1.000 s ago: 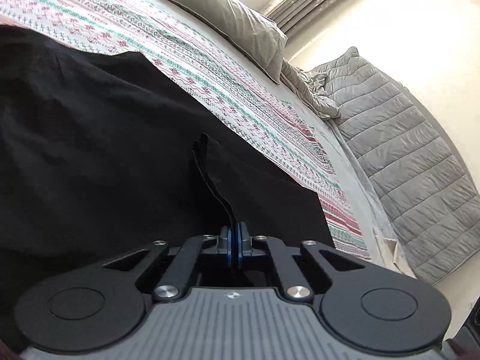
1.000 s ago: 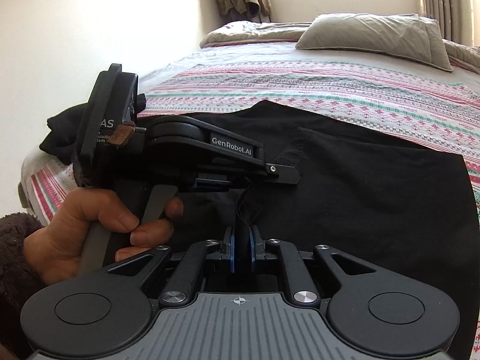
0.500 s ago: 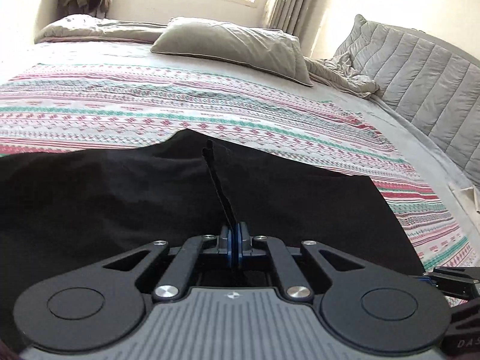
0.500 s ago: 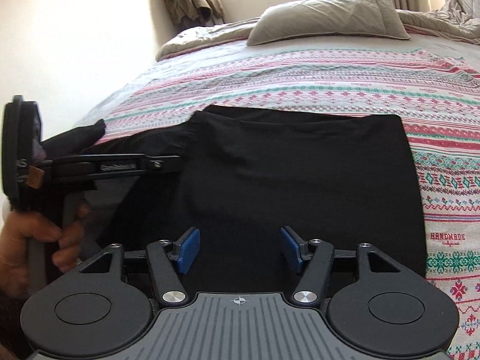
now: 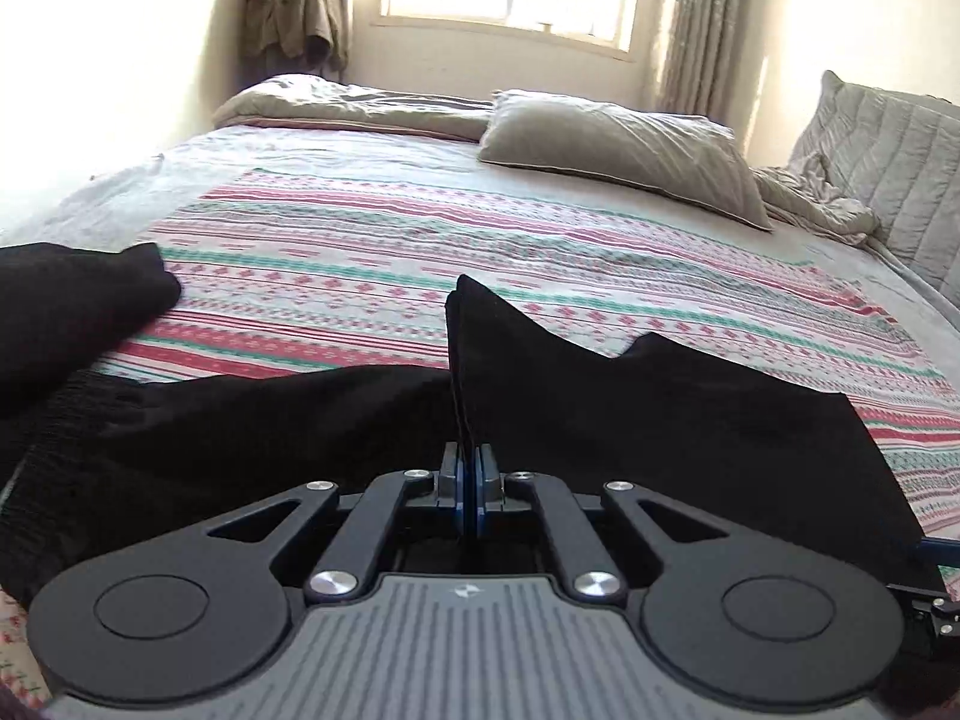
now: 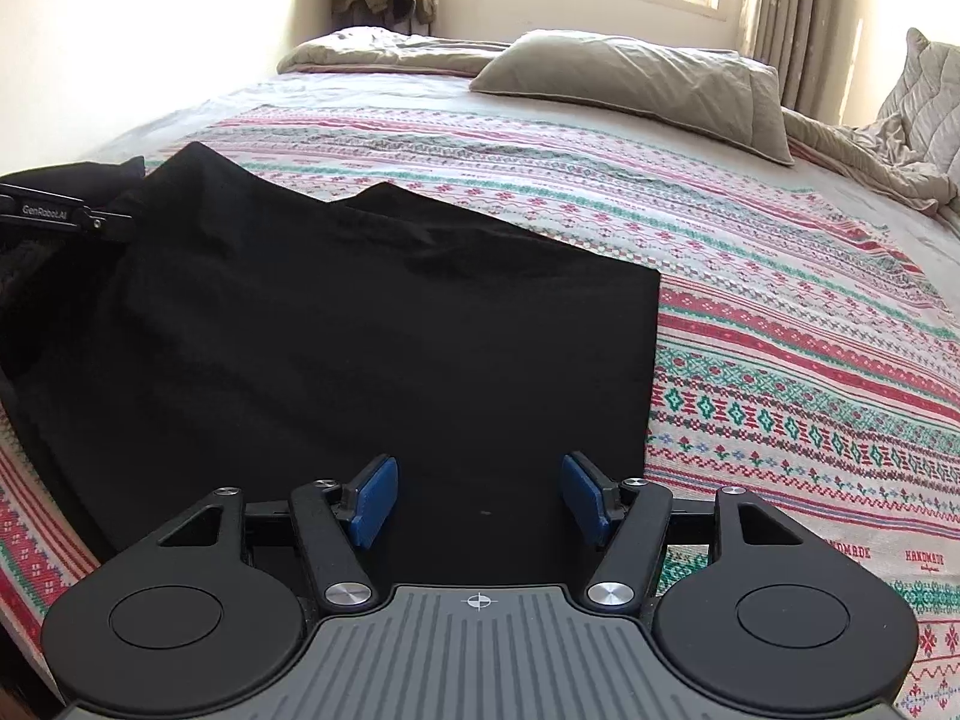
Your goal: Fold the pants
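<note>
Black pants (image 6: 360, 330) lie folded over on the striped bedspread (image 6: 780, 312). In the left wrist view my left gripper (image 5: 468, 471) is shut on a raised fold of the pants (image 5: 540, 372), which stands up in a peak ahead of the pads. My right gripper (image 6: 480, 498) is open and hangs just over the near edge of the pants. Nothing is pinched between its blue pads (image 6: 375, 495). At the far left of the right wrist view, a finger of the left gripper (image 6: 111, 217) reaches over the pants' left end.
Another dark garment (image 5: 72, 294) lies at the bed's left edge. A grey pillow (image 5: 618, 150) and a crumpled duvet (image 5: 360, 108) sit at the head under the window. A quilted cover (image 5: 888, 138) is at the right. Clothes (image 5: 294, 6) hang on the wall.
My right gripper has opened and let go of the black fabric. My left gripper has swung round and risen with its pinched fold, drawing away to the left.
</note>
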Demonstrator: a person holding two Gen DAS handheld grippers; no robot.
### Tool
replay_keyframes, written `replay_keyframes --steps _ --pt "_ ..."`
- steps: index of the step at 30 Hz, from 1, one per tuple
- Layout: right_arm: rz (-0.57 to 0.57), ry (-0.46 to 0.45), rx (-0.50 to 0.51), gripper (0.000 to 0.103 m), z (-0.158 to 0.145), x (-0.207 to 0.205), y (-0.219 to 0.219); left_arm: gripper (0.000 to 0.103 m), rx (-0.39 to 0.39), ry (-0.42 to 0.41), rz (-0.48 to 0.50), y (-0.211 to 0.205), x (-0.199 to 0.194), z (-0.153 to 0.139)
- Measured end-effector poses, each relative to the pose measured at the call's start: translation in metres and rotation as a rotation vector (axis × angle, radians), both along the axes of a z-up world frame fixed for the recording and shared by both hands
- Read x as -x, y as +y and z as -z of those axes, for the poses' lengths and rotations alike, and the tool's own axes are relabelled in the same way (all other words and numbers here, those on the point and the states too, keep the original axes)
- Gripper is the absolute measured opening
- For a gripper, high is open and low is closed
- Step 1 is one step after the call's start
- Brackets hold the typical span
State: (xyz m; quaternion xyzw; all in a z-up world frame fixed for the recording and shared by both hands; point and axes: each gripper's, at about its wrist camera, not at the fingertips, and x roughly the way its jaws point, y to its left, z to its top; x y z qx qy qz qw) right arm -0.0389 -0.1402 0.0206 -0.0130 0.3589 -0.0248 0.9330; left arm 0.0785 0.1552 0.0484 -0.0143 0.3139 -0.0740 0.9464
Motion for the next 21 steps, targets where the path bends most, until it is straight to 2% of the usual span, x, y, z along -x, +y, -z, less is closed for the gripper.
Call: replay_keyframes --steps 5,13,21 --pt "-0.029 -0.003 0.010 0.061 0.000 -0.008 0.015 0.018 -0.068 -0.040 -0.103 0.028 0.005 -0.007" --pt "-0.079 -0.014 0.022 0.064 0.001 -0.019 0.039 0.018 -0.136 -0.071 -0.238 0.063 0.008 -0.011" --pt "-0.089 -0.023 0.019 0.068 0.001 -0.021 0.042 0.019 -0.150 -0.076 -0.331 0.085 0.003 -0.009"
